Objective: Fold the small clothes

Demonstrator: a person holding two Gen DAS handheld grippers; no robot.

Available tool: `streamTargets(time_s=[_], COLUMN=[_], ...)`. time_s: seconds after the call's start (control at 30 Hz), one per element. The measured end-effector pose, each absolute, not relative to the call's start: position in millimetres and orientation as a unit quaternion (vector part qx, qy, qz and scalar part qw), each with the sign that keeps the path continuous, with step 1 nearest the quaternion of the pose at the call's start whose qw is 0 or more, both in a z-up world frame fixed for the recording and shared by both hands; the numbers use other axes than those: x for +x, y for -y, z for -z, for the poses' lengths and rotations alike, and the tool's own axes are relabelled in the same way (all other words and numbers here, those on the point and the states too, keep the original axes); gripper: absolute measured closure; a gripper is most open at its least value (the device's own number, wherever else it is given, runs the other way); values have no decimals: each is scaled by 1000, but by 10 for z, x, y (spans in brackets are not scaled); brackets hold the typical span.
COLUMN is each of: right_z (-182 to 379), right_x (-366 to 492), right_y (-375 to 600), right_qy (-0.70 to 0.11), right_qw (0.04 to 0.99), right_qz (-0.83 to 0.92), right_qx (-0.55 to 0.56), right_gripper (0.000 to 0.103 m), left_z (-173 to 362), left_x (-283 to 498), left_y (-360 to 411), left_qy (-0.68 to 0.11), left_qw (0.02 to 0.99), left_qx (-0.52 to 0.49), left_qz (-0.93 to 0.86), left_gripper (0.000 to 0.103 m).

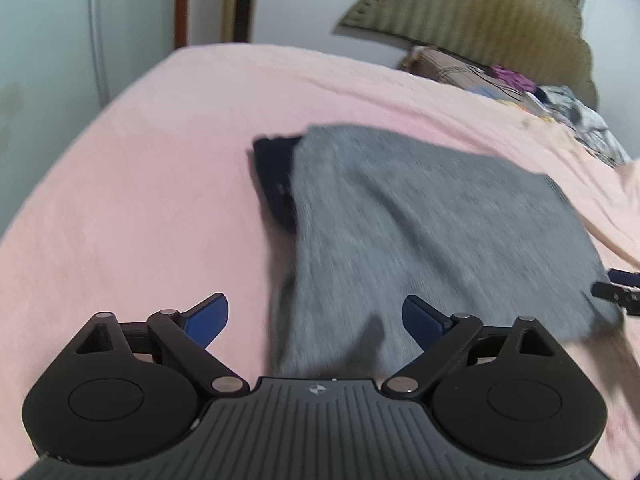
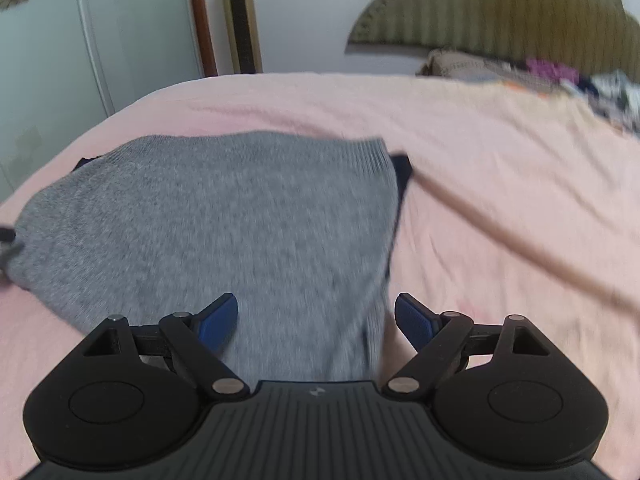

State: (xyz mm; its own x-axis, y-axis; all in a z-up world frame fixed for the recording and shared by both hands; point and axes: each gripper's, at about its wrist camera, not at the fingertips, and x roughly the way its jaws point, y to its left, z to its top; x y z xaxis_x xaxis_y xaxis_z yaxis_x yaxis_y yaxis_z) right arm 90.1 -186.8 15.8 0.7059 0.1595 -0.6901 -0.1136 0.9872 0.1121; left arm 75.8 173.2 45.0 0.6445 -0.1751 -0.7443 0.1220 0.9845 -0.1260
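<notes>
Nearest the lens in the left wrist view: the left hand-held gripper (image 1: 316, 320), blue pads spread wide, nothing between them but air, the near left edge of the grey knit garment (image 1: 432, 232) lying below the gap. Looked placed to come down on that near corner, though no contact yet. Same posture in the right wrist view: the right hand-held gripper (image 2: 316, 320) wide apart and empty, poised over the garment's near right edge, one pad above grey knit, the other above bare sheet. Probably lined up that way so both near corners could be pinched together and carried across for a fold.

Garment spread flat on the pink sheet of the bed (image 1: 140, 160), roughly in its middle, well apart from the clutter of clothes (image 1: 576, 112) by the padded headboard (image 1: 480, 12). A dark navy piece (image 1: 276, 176) showed from under the garment's far left edge, and again along its right edge in the right view; whether lining or a separate item, could not tell. Both views blurred. Folding judged barely begun, with the cloth laid out and not yet gripped.
</notes>
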Motion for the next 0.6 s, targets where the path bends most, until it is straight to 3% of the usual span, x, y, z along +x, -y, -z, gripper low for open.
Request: streamTargets(time_s=[0.07, 0.1, 0.13, 0.2, 0.23, 0.3, 0.5, 0.6], right_z=[-116, -94, -71, -52, -58, -84, -67, -115], right_x=[829, 795, 767, 738, 725, 708, 675, 663], right_y=[1924, 1932, 1925, 1895, 1876, 1841, 1751, 1777], right_qy=[-385, -387, -388, -390, -385, -376, -365, -357], right_qw=[918, 917, 916, 917, 919, 924, 927, 931], right_qz=[-82, -85, -86, -80, -78, -66, -23, -10], right_qx=[48, 52, 52, 39, 30, 9, -86, -71], right_gripper=[17, 20, 38, 60, 74, 91, 93, 90], left_z=[-359, -309, -249, -198, -189, -208, -247, -329], left_x=[709, 705, 718, 735, 742, 755, 746, 680], left_y=[-1713, -1700, -1687, -1645, -1618, -1612, -1732, -1655], left_qy=[-420, -426, -437, -436, -435, -436, -438, -431], left_qw=[903, 900, 894, 895, 895, 895, 896, 900], left_qx=[-26, -24, -25, -18, -10, -22, -31, -17], left_qz=[90, 92, 96, 95, 95, 94, 65, 64], left_gripper=[20, 29, 46, 59, 77, 81, 82, 76])
